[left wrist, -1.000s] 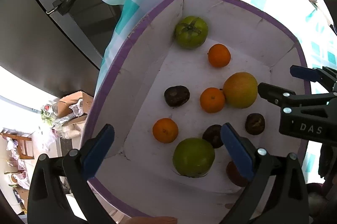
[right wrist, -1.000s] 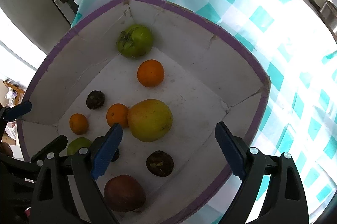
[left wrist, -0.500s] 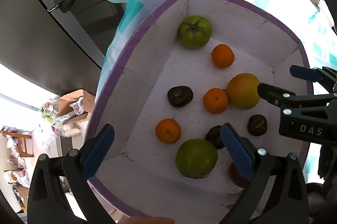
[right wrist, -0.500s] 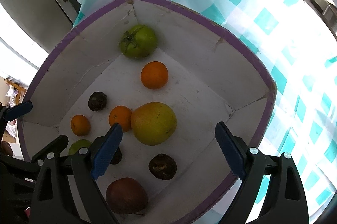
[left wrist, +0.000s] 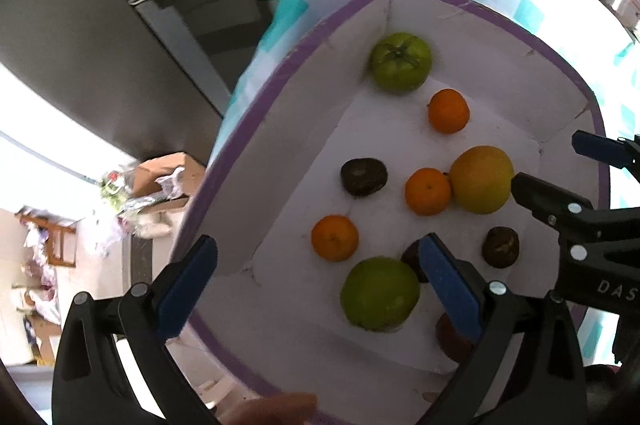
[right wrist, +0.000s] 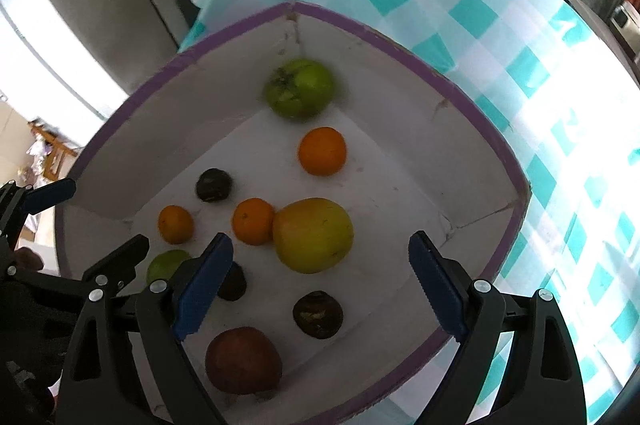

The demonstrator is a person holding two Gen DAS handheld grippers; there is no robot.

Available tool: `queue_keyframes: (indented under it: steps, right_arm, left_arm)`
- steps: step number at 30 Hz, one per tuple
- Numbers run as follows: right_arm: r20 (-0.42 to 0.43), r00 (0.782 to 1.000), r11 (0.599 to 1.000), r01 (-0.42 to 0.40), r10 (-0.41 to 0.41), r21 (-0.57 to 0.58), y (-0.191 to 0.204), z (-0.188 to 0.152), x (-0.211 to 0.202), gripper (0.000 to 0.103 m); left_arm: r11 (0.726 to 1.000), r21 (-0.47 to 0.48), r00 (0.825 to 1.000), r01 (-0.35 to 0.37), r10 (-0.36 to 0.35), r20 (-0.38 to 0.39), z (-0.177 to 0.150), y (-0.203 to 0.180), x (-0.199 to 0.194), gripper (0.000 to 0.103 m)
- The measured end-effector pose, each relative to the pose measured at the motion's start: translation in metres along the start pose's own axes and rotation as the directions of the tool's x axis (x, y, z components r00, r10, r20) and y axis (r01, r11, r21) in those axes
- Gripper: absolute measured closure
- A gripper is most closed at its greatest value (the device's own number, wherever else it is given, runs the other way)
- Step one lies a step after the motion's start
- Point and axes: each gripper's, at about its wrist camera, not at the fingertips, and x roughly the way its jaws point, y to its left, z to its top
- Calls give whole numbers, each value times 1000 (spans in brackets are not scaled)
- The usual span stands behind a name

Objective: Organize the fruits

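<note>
Both grippers drifted slightly back from white purple-rimmed cardboard box [right wrist: 400, 57] | left gripper [left wrist: 316, 285], right gripper [right wrist: 320, 281] gaping, empty | large yellow-green mango [right wrist: 313, 235] (heavy, smooth): grip its widest middle

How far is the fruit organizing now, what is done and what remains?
Nothing looks sorted: the oranges, green fruits and dark fruits lie mixed in the white box. Both the left gripper and right gripper hover open, holding nothing. All grouping remains.
</note>
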Motion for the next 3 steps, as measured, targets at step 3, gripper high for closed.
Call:
queue_keyframes:
  steps: [3]
  right_arm:
    - [51, 998, 999, -26, 28, -31, -1, -4, -17, 16]
  left_arm:
    - [999, -34, 999, -39, 39, 0, -8, -1, -14, 2]
